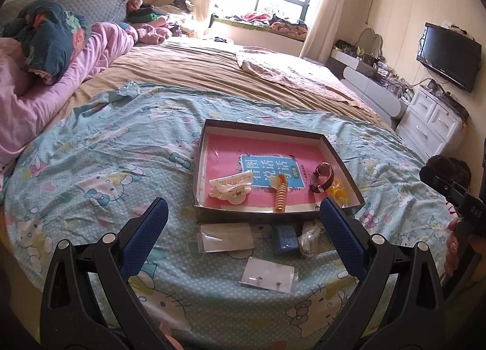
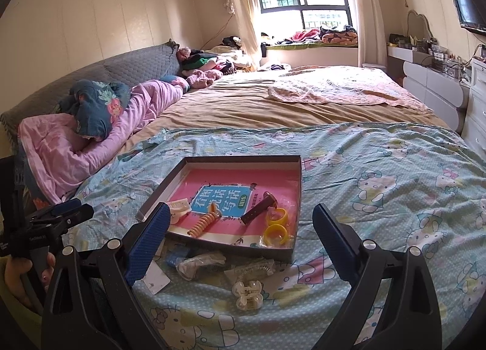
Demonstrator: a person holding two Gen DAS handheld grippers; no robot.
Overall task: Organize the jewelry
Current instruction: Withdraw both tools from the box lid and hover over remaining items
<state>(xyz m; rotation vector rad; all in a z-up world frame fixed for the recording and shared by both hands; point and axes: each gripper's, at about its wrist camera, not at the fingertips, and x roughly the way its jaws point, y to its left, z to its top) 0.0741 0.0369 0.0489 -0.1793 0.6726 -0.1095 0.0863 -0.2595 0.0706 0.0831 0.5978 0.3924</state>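
A shallow dark box with a pink book as its floor lies on the bed. It holds white hair clips, an orange spiral tie, a brown watch and yellow rings. In front of it lie an earring card, a clear bag, a blue item, a crumpled packet and a clear claw clip. My left gripper is open and empty above them. My right gripper is open and empty.
The items lie on a Hello Kitty sheet over a tan bed. Pink and blue bedding is heaped at the left. A white dresser and a wall TV stand at the right.
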